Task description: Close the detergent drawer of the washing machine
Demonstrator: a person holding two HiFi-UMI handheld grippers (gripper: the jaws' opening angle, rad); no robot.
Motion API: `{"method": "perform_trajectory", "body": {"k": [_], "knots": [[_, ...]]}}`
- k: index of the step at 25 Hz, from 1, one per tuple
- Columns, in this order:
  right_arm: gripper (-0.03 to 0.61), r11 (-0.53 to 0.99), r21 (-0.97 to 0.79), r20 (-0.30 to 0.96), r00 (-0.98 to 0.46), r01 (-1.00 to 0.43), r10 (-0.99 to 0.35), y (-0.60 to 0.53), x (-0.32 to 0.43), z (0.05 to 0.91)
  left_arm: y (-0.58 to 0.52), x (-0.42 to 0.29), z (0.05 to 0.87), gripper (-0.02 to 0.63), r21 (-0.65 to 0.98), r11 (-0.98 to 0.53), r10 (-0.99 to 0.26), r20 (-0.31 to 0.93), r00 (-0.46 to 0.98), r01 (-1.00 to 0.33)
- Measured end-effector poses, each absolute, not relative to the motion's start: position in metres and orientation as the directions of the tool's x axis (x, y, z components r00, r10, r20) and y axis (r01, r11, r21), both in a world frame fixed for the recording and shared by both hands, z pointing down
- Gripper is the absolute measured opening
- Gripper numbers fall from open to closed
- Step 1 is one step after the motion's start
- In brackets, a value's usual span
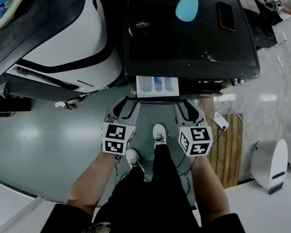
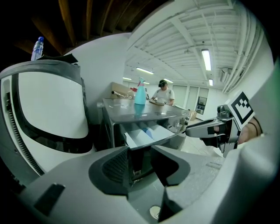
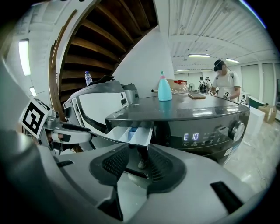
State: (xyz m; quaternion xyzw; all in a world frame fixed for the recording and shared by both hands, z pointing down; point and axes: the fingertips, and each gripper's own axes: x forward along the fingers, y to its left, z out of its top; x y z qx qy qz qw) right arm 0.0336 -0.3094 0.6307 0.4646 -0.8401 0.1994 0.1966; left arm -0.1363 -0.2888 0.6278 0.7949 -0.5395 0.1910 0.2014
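The dark washing machine (image 1: pixel 193 38) stands ahead of me with its white detergent drawer (image 1: pixel 157 85) pulled out at the front left. Blue compartments show inside the drawer (image 3: pixel 129 133). My left gripper (image 1: pixel 127 104) hovers just short of the drawer's left corner, open and empty; the left gripper view shows the drawer (image 2: pixel 146 134) beyond the gap in the left gripper (image 2: pixel 140 164). My right gripper (image 1: pixel 186 110) is to the drawer's right, also open with nothing between the jaws. In the right gripper view, the right gripper (image 3: pixel 138 159) points at the drawer front.
A white machine with a dark lid (image 1: pixel 65 32) stands close on the left. A blue spray bottle (image 1: pixel 187 6) and a phone (image 1: pixel 226 16) lie on the washer top. A wooden pallet (image 1: pixel 231 150) and a white appliance (image 1: pixel 271 163) sit right. My feet (image 1: pixel 158 133) are below the drawer.
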Motion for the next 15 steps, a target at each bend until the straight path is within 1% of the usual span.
{"method": "perform_trajectory", "body": {"k": [15], "knots": [[0.135, 0.438, -0.159, 0.513, -0.453, -0.885, -0.729, -0.360, 0.021, 0.630, -0.340, -0.148, 0.627, 0.164, 0.071, -0.229, -0.829, 0.509, 0.232, -0.971]]}}
